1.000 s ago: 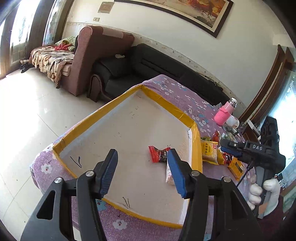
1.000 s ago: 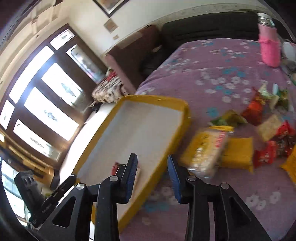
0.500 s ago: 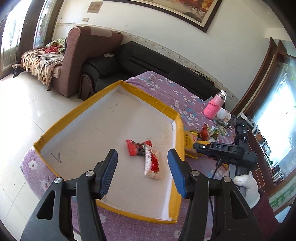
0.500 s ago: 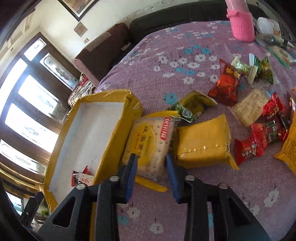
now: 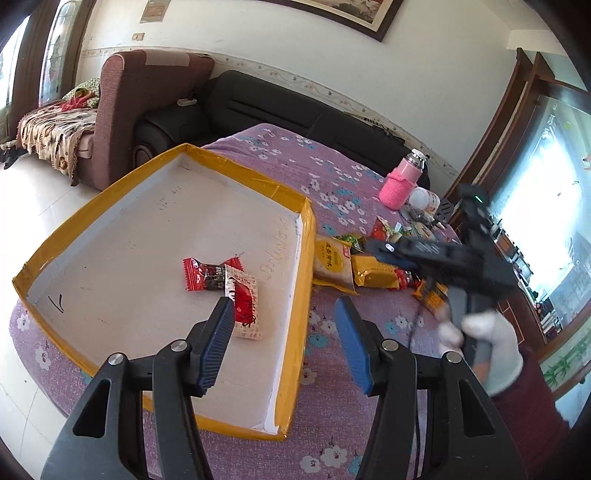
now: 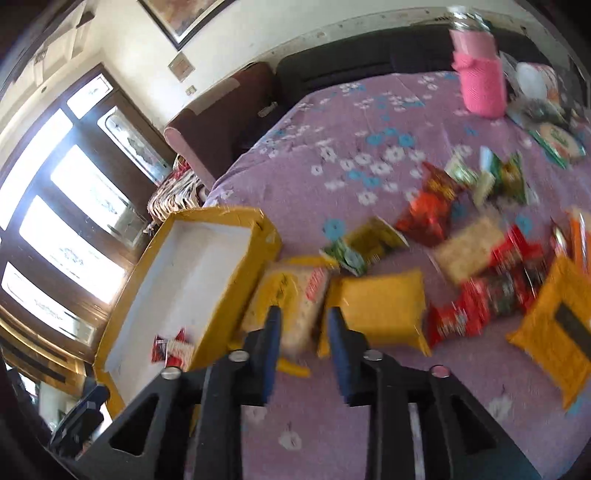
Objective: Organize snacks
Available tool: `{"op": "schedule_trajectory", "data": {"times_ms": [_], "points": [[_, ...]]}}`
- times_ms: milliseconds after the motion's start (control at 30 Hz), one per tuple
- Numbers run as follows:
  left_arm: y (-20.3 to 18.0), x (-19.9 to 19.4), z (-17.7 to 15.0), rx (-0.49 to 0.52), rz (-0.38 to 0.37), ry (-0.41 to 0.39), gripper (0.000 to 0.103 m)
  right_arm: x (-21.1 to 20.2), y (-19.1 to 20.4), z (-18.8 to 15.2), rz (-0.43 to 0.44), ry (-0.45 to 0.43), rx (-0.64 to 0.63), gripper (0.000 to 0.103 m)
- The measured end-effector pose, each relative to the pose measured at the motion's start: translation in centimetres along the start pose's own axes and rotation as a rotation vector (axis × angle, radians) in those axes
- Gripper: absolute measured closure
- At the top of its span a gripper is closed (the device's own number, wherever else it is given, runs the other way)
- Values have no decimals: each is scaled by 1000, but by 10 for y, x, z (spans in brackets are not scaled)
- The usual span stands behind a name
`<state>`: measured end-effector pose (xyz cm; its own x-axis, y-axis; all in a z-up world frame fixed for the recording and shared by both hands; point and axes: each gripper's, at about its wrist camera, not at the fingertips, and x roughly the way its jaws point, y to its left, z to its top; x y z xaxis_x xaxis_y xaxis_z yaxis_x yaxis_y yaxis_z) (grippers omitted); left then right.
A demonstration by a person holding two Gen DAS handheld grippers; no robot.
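Right gripper [image 6: 301, 332] descended over "成". cracker pack [image 6: 291, 299].

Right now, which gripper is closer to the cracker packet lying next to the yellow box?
Right. The right gripper hovers just over the cracker packet, jaws opening with the packet showing between them. The left gripper hangs back over the yellow box edge, well short of it.

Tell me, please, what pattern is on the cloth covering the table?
The tablecloth is purple with small white and blue flowers; the left wrist view shows it best.

A home living room: black sofa [image 5: 280, 110], armchair [image 5: 147, 110], framed painting [image 5: 351, 14].
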<state>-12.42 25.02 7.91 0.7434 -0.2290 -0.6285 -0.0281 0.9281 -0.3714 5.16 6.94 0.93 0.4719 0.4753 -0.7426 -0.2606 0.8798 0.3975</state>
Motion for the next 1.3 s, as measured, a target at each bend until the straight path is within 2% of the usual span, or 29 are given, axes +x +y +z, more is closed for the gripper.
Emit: {"op": "schedule_trajectory", "data": {"times_ms": [167,300,367,500,700,767,833,900,933,1033,1100,1300], "points": [[2,-6,3,0,13,-8,47,55,21,31,-72,59,-48,70],[8,-7,4,-7,19,-16,45,84,40,33,-151,88,-157,70],[10,-4,4,-13,18,-15,45,84,45,27,-153,100,-220,71],[3,5,2,-18,-13,7,45,74,48,8,-107,192,-286,71],[-20,-1,-2,49,-52,7,44,34,43,-39,-38,290,-351,70],[-26,-2,-2,64,-66,3,43,15,29,-53,-45,295,-356,67],[-33,-1,-4,77,-80,5,40,-3,10,-58,-29,286,-306,66],[-40,5,-6,86,-94,22,40,-25,-16,-52,17,228,-199,65],[-43,7,-7,90,-100,31,40,-33,-25,-48,13,191,-164,63],[-57,15,-14,127,-112,64,40,-45,-45,-42,-16,117,-113,47],[-65,18,-19,153,-117,82,40,-40,-44,-38,-33,95,-122,37],[-75,28,-29,212,-109,141,40,7,-17,-28,-153,97,-297,36]]}}
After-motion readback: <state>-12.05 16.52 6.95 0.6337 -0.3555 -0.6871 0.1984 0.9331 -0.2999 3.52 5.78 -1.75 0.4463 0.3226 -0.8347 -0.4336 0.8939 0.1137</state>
